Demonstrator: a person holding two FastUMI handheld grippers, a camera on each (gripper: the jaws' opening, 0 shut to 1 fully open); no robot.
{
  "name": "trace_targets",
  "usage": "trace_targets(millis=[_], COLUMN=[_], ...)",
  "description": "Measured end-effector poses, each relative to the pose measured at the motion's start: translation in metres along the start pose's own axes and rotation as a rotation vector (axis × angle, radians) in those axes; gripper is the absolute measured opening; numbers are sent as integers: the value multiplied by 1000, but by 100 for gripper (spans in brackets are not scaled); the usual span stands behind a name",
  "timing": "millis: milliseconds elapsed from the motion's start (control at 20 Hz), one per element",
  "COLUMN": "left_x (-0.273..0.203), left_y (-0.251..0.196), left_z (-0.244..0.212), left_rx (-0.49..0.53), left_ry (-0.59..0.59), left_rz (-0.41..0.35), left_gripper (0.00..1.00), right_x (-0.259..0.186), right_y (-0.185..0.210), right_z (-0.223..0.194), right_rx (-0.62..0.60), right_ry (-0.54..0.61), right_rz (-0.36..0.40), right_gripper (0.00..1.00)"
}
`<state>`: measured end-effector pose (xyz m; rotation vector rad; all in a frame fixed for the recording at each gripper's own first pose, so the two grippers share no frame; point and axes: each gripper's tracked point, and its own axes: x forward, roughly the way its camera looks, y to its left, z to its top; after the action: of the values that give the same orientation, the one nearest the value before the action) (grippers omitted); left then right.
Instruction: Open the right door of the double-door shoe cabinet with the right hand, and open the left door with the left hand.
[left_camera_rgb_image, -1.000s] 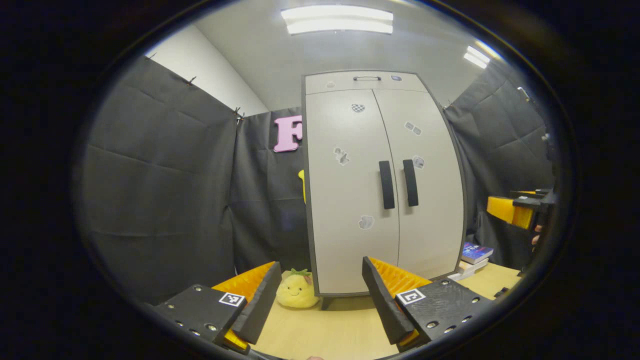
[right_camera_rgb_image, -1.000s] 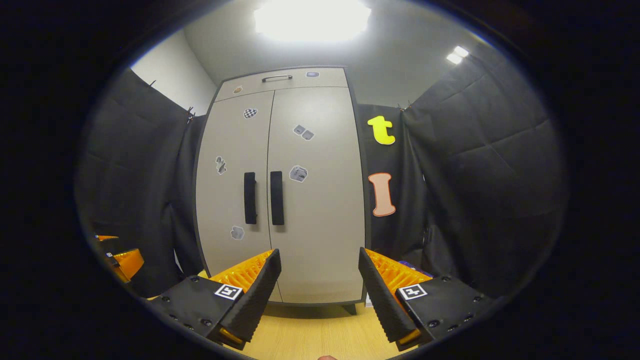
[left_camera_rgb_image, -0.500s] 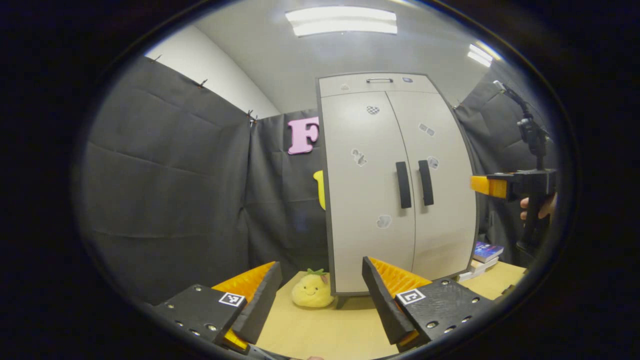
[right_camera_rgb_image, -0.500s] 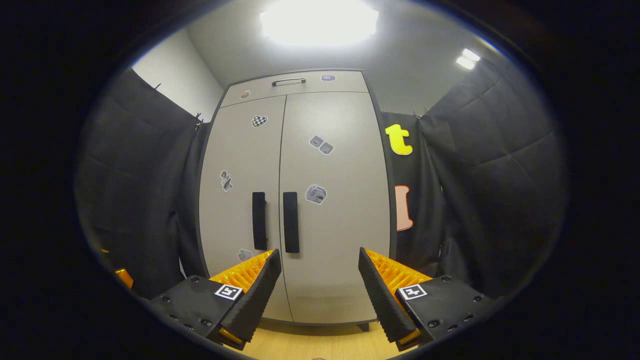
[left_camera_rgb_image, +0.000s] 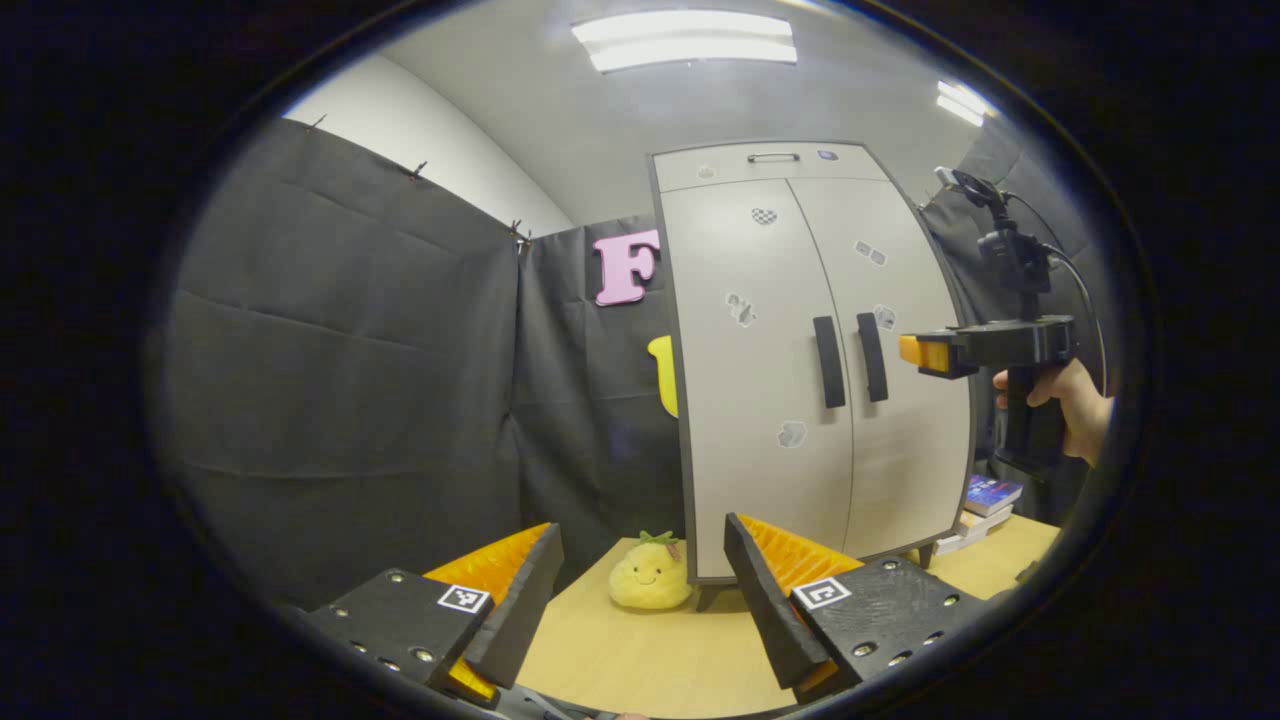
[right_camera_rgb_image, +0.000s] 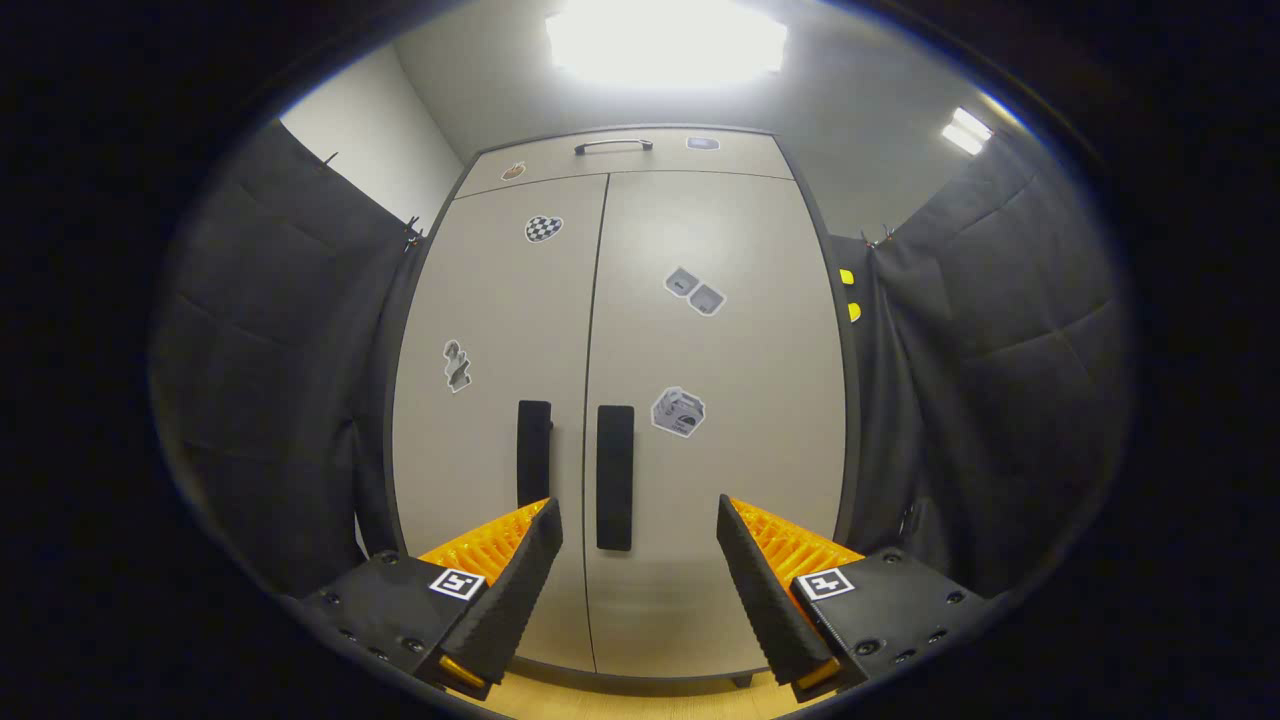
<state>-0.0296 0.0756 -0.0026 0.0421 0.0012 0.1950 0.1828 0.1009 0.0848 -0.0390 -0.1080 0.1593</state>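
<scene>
Right tongs (right_camera_rgb_image: 640, 520) nearer right door handle (right_camera_rgb_image: 614, 477)

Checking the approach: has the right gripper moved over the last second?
Yes. The right gripper has closed in on the shoe cabinet: the right door's handle looms larger and now sits between its open fingers.

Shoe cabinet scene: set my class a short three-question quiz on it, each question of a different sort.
1. True or false: both doors of the shoe cabinet are shut.
2. Which is nearer the right door handle: A the right tongs, or B the left tongs?
3. Fill in: a yellow ___ sits on the table by the cabinet's left foot.

Key: 1 true. 2 A. 3 plush toy.
</scene>
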Motion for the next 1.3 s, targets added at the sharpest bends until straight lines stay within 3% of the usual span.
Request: trace_targets(millis=[550,750,850,1100,1200,1300], left_x=[-11,-11,-11,-13,-15,-15], left_y=[24,32,36,52,56,58], left_z=[-11,-17,-17,-18,-21,-21], left_rx=[-1,-9,-9,-20,-24,-23], left_ry=[32,47,50,47,56,59], left_rz=[71,90,97,125,130,131], left_gripper=[94,94,95,94,95,94], right_x=[77,97,105,116,119,120], right_y=[12,13,11,17,15,16], right_z=[0,-5,-7,-36,-41,-44], right_rx=[51,38,46,31,34,66], right_ry=[42,73,68,169,181,205], right_rz=[-13,-22,-38,-30,-48,-48], right_gripper=[97,87,77,72,45,42])
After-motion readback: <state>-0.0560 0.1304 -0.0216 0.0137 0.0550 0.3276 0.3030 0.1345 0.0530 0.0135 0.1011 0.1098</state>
